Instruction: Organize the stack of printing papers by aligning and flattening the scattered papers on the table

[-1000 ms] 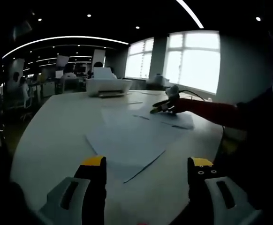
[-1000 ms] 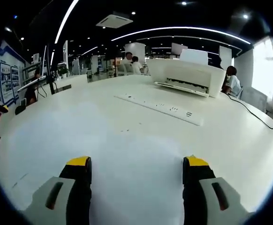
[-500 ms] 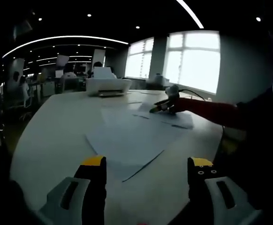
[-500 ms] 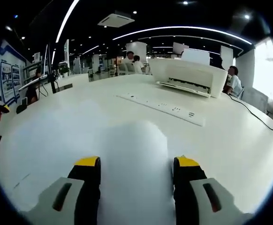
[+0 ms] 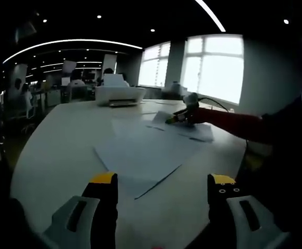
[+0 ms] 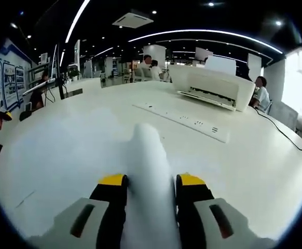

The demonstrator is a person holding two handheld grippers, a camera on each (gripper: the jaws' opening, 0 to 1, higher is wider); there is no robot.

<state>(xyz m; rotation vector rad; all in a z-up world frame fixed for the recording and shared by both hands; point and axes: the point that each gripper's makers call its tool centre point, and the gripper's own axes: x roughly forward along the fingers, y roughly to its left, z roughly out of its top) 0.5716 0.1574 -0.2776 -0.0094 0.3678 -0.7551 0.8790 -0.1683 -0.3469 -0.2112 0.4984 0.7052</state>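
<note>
On the white office table [image 6: 63, 150], right gripper [image 6: 151, 182] clenched on paper [image 6: 150, 155]; left gripper [image 5: 161, 181] released.

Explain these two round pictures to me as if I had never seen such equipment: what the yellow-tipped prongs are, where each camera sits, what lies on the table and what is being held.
A person holds a two-jaw gripper in each hand, and a fisheye camera rides on each, looking along its jaws. In the left gripper view the left gripper is open above loose sheets of paper scattered on a white table. Farther off, the right gripper reaches in from the right. In the right gripper view its yellow-tipped jaws pinch a sheet, which bulges up between them. A printer and a power strip sit farther back.
</note>
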